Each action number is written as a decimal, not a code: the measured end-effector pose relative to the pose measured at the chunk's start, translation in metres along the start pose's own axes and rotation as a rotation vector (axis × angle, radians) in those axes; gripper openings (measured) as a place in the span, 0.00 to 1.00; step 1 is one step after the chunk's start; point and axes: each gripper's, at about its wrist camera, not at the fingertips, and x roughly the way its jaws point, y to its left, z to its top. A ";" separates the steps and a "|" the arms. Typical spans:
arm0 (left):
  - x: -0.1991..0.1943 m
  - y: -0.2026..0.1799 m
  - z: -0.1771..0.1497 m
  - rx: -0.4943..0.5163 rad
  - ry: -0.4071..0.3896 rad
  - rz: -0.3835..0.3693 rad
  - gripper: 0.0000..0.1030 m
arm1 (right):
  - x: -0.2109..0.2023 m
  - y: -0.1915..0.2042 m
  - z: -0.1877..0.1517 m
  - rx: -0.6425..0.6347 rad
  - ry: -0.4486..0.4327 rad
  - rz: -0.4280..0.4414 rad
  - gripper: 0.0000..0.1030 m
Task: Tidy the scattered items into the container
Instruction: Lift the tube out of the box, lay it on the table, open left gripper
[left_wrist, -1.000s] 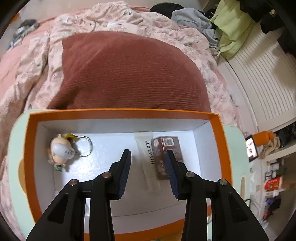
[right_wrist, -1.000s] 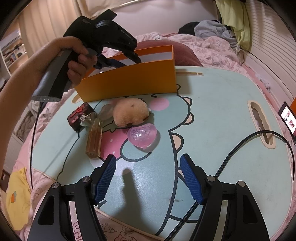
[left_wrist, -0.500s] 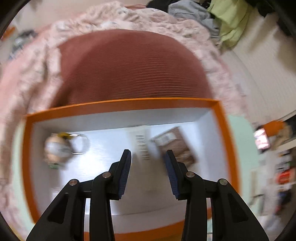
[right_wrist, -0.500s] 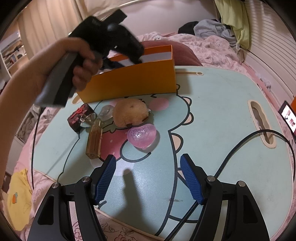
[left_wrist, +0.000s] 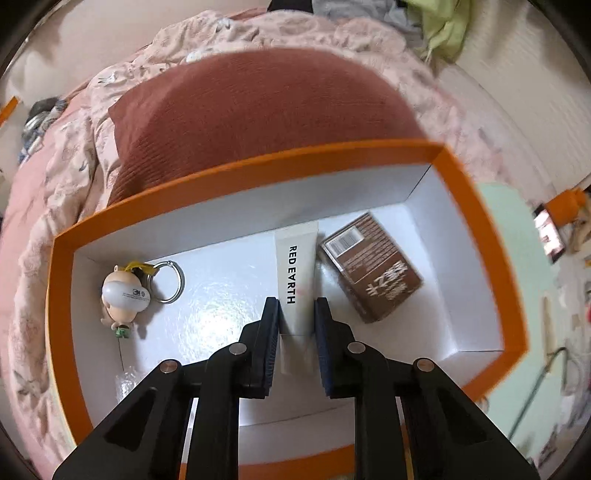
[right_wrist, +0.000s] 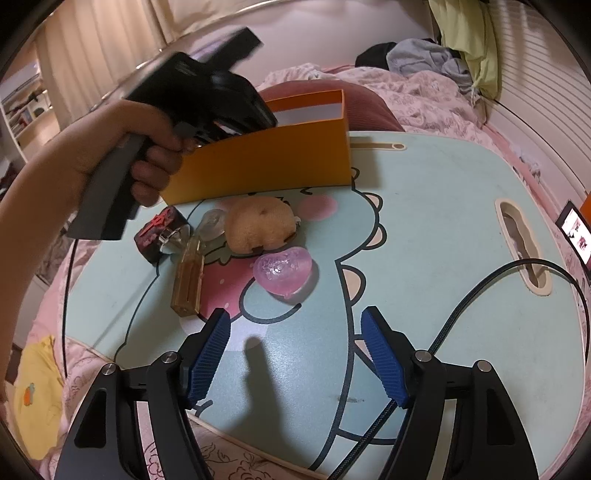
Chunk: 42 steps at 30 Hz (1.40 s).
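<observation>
The orange box (left_wrist: 258, 166) with a white inside holds a white "RED EARTH" tube (left_wrist: 295, 258), a brown carton (left_wrist: 373, 266) and a figure keychain (left_wrist: 123, 295). My left gripper (left_wrist: 295, 306) hangs above the box floor, its jaws closing to a narrow gap. Nothing is gripped; the tube lies below them. On the mint table (right_wrist: 424, 184) lie a pink heart-shaped case (right_wrist: 284, 267), a tan plush (right_wrist: 258, 225), an amber bottle (right_wrist: 188, 280), a dark red-and-black block (right_wrist: 159, 230) and a small clear piece (right_wrist: 212, 223). My right gripper (right_wrist: 295, 321) stands open, short of the pink case, holding nothing.
A person's hand (right_wrist: 147, 147) holds the left gripper over the orange box (right_wrist: 258, 170). A red-brown cushion (left_wrist: 258, 99) and pink bedding lie behind the box. A black cable (right_wrist: 461, 302) curves across the table's right side near a cut-out handle (right_wrist: 521, 240).
The left jaws have drawn close together and the left gripper has rolled, so the box now looks tilted. The right gripper and the table items have not moved.
</observation>
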 end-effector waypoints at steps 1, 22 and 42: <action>-0.013 0.005 -0.001 -0.011 -0.037 -0.016 0.19 | 0.000 0.000 0.000 0.001 0.000 -0.002 0.71; -0.095 0.060 -0.175 -0.072 -0.182 -0.267 0.20 | 0.004 0.004 0.000 -0.029 0.010 -0.035 0.72; -0.099 0.076 -0.231 -0.169 -0.291 -0.092 0.60 | 0.004 0.007 0.000 -0.040 0.017 -0.046 0.72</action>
